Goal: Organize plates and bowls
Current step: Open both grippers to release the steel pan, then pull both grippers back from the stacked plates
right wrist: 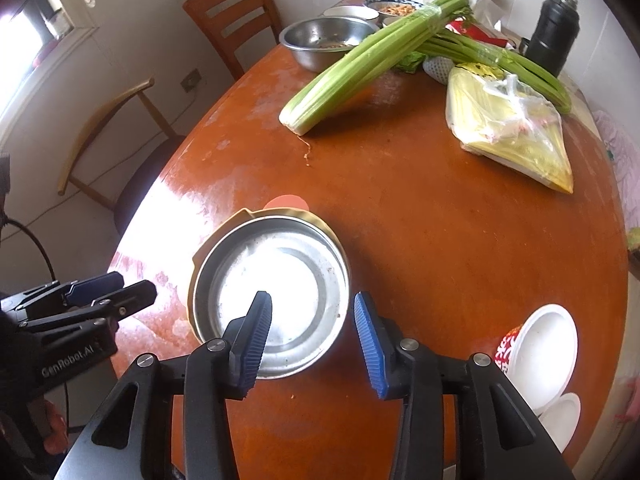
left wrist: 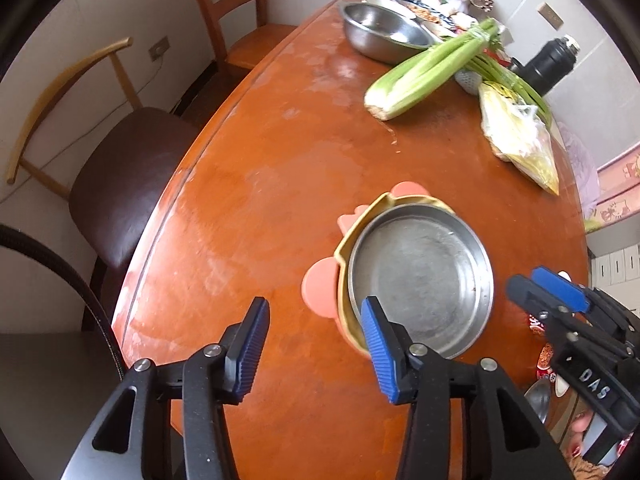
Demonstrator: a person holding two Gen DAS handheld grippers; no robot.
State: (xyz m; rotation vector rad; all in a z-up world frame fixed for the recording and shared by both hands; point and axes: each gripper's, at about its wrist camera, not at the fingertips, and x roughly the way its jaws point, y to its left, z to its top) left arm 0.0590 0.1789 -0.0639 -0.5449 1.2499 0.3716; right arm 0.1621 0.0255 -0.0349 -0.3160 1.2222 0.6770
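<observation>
A round steel plate lies nested in a yellow dish, which rests on a pink piece on the brown table. My left gripper hovers open just left of the stack, its right finger in front of the dish's near rim. My right gripper stands open above the plate's near right rim, with no pad touching it. Each gripper also shows in the other's view: the right gripper and the left gripper.
At the far end stand a deep steel bowl, plates with food, celery, a yellow bag and a black flask. White paper bowls sit near right. Chairs line the left edge.
</observation>
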